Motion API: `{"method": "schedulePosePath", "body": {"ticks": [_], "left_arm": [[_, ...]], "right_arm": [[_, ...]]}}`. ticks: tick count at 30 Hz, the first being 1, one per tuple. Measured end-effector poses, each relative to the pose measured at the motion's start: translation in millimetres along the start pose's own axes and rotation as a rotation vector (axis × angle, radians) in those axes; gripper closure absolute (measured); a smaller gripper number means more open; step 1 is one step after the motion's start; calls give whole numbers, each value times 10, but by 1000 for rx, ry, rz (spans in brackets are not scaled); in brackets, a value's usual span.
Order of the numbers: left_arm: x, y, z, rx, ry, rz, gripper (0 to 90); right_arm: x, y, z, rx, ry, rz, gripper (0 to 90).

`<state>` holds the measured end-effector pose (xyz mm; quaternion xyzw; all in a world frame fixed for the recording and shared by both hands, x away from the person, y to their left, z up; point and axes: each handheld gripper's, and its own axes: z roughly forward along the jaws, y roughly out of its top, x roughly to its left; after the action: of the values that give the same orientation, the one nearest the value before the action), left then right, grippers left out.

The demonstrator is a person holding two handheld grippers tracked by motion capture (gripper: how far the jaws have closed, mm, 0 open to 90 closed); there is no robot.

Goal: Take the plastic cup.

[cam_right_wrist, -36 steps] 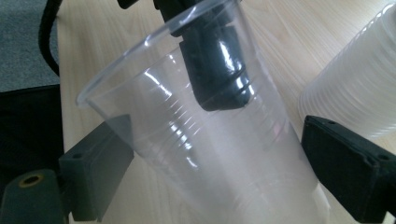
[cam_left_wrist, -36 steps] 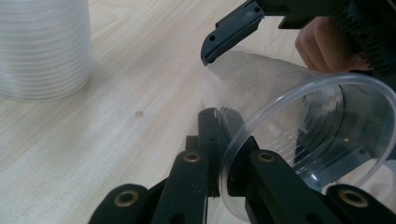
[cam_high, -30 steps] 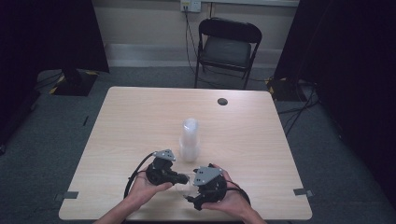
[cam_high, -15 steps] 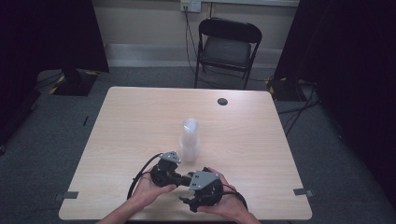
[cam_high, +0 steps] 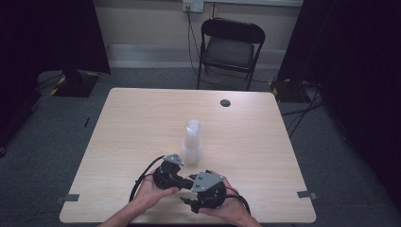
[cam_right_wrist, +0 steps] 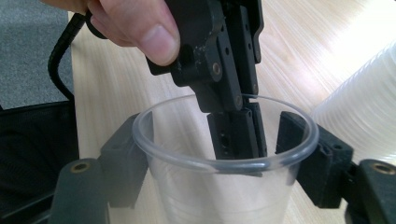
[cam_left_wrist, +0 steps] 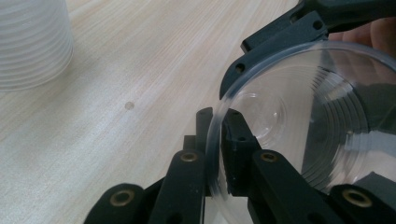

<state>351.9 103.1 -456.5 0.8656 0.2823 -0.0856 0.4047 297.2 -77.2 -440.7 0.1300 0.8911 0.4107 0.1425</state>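
A single clear plastic cup is caught between both grippers near the table's front edge. My left gripper is shut on its rim, one jaw inside and one outside. My right gripper straddles the cup body; its jaws have just been closing and its pads now touch the cup wall on both sides. In the high view the left gripper and the right gripper meet tip to tip. A tall stack of clear cups stands upright just beyond them, also in the left gripper view.
The light wood table has a small dark round cap near its far edge. A black folding chair stands behind the table. Cables trail from both grippers toward the front edge.
In the high view the right gripper has edged slightly left toward the left gripper. The left gripper and the cup stack have stayed where they were.
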Motion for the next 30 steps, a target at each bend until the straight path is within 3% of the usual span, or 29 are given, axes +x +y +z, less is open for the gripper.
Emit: {"method": "schedulePosePath", "body": {"ticks": [12, 23, 30], "left_arm": [[-46, -8, -6, -59, 38, 35, 827], [-63, -28, -73, -131, 59, 35, 807], [-77, -51, -97, -158, 62, 13, 747]], "right_arm": [[-29, -2, -24, -22, -15, 26, 284], [-70, 1, -72, -46, -34, 52, 288], [-75, -2, -68, -42, -46, 56, 290]]}}
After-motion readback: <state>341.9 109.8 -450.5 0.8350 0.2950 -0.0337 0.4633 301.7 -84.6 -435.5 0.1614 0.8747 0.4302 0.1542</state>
